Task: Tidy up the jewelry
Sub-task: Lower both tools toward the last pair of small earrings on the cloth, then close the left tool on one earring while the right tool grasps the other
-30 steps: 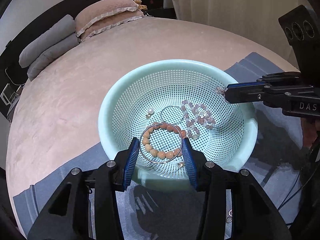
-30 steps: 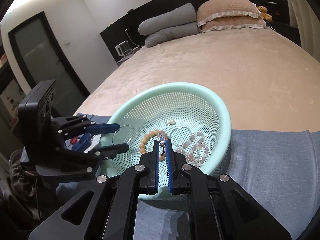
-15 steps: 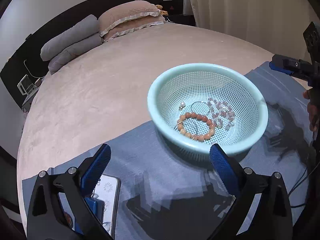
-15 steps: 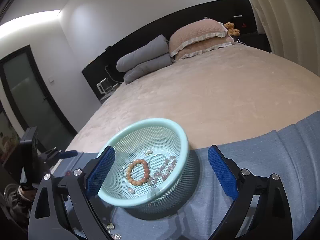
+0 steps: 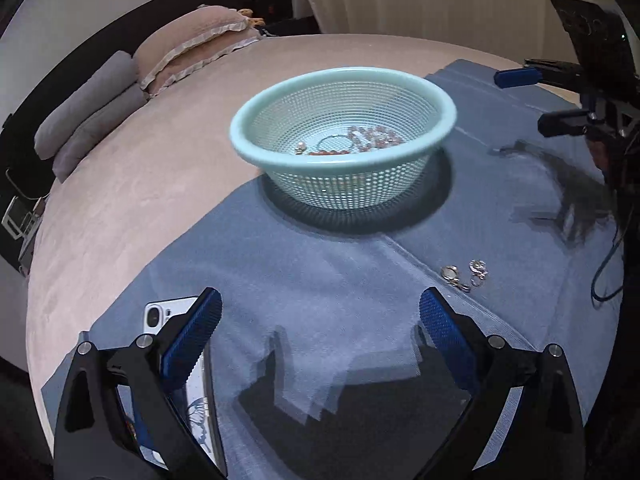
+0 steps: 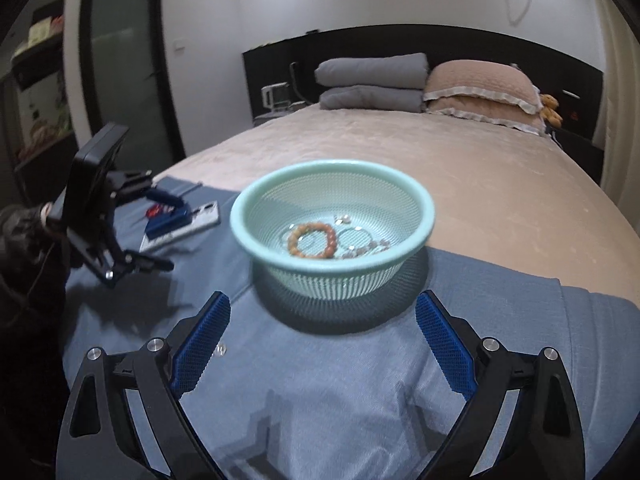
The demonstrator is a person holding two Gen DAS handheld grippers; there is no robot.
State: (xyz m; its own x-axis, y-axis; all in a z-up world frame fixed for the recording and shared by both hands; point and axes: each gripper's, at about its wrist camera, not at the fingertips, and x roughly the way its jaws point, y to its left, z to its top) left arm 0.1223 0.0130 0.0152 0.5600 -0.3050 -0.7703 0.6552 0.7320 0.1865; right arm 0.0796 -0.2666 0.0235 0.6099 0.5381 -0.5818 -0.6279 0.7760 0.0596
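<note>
A mint mesh basket (image 5: 436,100) (image 6: 256,196) stands on a blue cloth (image 5: 328,280) (image 6: 320,368) on the bed. It holds an orange bead bracelet (image 6: 313,239), a thin hoop (image 6: 354,237), a pale pink bead strand (image 5: 374,136) and a pearl piece (image 5: 301,146). Small silver pieces (image 5: 464,273) lie on the cloth near the left gripper. My left gripper (image 5: 318,330) is open and empty, low over the cloth. My right gripper (image 6: 322,342) is open and empty in front of the basket; it also shows in the left wrist view (image 5: 532,100).
A white phone (image 5: 160,314) (image 6: 188,224) lies on the cloth under the left gripper's left finger. A tiny clear piece (image 6: 221,349) lies by the right gripper's left finger. Pillows (image 6: 476,84) and folded grey bedding (image 6: 372,80) are at the bed's head.
Both grippers have pulled back from the basket and opened wide. The right gripper was shut over the basket a second ago and is now empty.
</note>
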